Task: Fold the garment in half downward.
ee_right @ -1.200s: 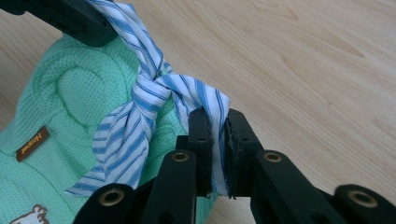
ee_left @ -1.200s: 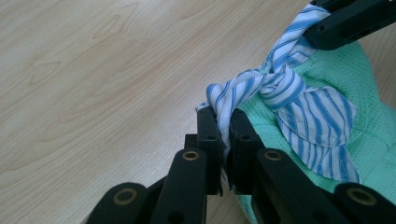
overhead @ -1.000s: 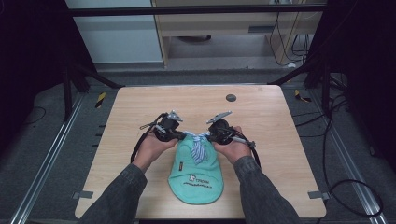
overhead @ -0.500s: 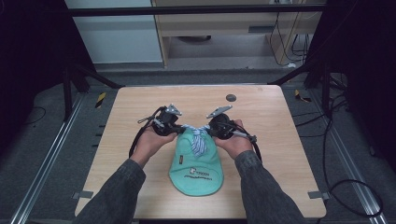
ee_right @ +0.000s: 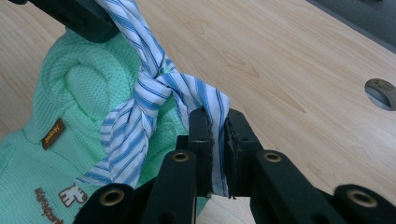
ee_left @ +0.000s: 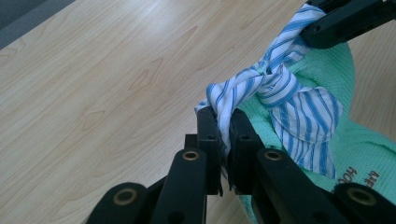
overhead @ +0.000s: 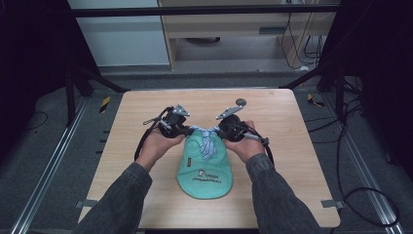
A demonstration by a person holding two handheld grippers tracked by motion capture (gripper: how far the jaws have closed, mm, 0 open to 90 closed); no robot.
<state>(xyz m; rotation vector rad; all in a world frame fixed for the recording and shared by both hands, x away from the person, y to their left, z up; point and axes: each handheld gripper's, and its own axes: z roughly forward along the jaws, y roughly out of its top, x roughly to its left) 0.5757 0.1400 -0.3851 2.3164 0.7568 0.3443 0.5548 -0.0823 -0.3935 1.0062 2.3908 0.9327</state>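
While the mint-green knitted garment [overhead: 204,168] lies on the wooden table [overhead: 146,109], left gripper [ee_left: 223,128] and right gripper [ee_right: 217,123] each pinch an end of the knotted blue-striped white cloth [overhead: 207,141] at its collar.

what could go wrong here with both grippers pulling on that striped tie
1. The left gripper and right gripper each pinch only a thin end of the striped tie; a harder pull could slip the fabric out of the jaws.
2. The knot sits against the green knit garment, so tightening may bunch or drag it across the table.
3. The tails are uneven, so the bow may come out lopsided.
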